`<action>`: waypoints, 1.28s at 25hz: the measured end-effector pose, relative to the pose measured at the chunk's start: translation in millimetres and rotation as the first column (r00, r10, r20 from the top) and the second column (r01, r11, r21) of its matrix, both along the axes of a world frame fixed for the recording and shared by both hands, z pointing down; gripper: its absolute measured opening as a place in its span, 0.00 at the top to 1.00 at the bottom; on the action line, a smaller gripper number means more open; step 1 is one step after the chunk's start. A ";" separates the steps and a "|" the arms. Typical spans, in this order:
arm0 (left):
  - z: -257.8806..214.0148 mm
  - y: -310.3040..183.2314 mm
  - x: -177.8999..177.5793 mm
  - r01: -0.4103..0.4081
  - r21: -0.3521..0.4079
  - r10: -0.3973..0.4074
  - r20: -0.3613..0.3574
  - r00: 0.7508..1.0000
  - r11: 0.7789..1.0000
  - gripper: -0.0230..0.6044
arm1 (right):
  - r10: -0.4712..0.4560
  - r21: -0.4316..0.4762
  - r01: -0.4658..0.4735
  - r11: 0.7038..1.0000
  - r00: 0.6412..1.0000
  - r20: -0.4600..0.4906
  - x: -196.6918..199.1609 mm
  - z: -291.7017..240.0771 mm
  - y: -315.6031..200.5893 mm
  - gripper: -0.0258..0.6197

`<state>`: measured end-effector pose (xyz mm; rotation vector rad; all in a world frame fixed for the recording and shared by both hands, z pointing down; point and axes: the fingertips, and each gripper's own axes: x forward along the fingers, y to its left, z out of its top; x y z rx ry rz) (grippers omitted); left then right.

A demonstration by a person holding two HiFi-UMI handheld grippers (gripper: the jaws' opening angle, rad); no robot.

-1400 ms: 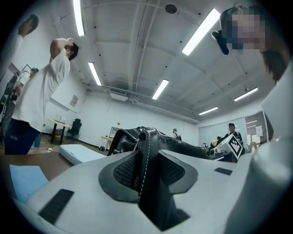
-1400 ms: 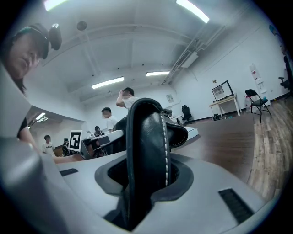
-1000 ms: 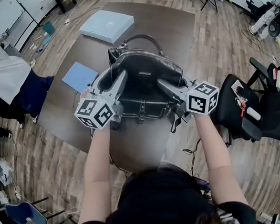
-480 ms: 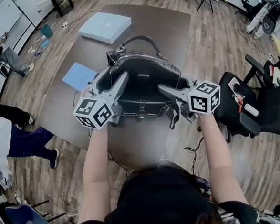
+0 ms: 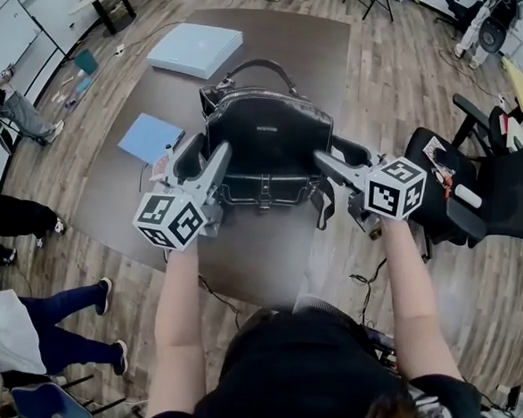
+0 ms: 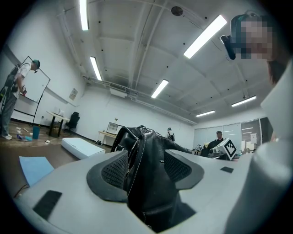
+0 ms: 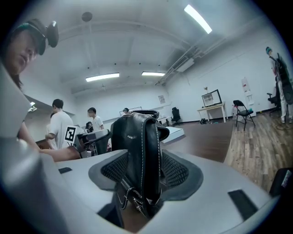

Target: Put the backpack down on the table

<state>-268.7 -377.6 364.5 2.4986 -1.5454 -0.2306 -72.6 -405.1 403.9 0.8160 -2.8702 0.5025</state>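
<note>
Black backpack (image 5: 267, 150) upright on table (image 5: 267, 258), apparently zipped; contents unseen.

Open-plan office or lab workspace: wood-plank floor (image 5: 404, 88), ceiling strip lights (image 6: 204, 36), a whiteboard (image 6: 39, 89), black office chairs (image 5: 504, 194), a desk (image 7: 213, 108) bearing a monitor (image 7: 210, 98), a brown worktop (image 5: 294, 63), and several people (image 7: 59, 121) standing about.
</note>
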 end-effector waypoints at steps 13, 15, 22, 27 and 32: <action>2.6 60.9 -23.2 0.050 -0.013 -0.051 -0.058 0.997 0.999 0.68 | 0.170 0.057 -0.170 0.984 0.985 0.003 23.5 -17.2 39.3 0.67; 4.9 69.3 -22.7 0.049 -0.017 -0.050 -0.064 0.997 0.999 0.72 | 0.181 0.049 -0.182 0.982 0.983 0.014 23.1 -16.3 45.7 0.71; 15.2 96.5 -18.2 0.038 -0.052 -0.044 -0.119 0.992 0.998 0.84 | 0.168 0.013 -0.169 0.986 0.985 0.033 7.1 -2.0 72.9 0.83; 24.1 110.1 -11.2 0.037 -0.082 -0.047 -0.111 0.993 0.996 0.87 | 0.152 -0.007 -0.152 0.988 0.988 0.036 -6.2 5.9 84.9 0.89; 34.6 118.8 -6.9 0.051 -0.109 -0.062 -0.105 0.993 0.993 0.90 | 0.154 -0.023 -0.153 0.988 0.988 0.025 -12.8 14.0 89.9 0.93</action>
